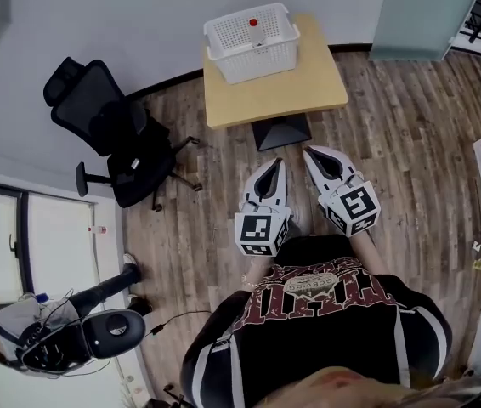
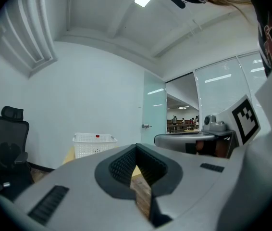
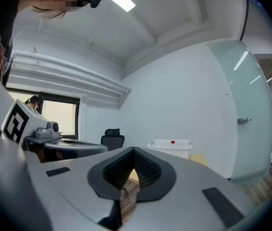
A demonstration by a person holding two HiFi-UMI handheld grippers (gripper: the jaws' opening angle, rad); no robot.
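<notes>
Both empty with jaws together, left tool (image 1: 275, 163) and right tool (image 1: 309, 152) face the basket (image 1: 262, 59) straight ahead on the counter (image 1: 296, 92).

The left tool (image 1: 274, 167) and right tool (image 1: 310, 153) wear smooth, matt pale-grey plastic shells; their pads (image 2: 121, 165) are black, finely ribbed and rubbery-looking. The basket (image 1: 251, 42) is white plastic, pierced all over with small holes. The table (image 1: 308, 85) has a smooth, matt light wood top. The floor (image 1: 410, 126) is grainy wood plank, the chair (image 1: 96, 104) black cloth and mesh.
</notes>
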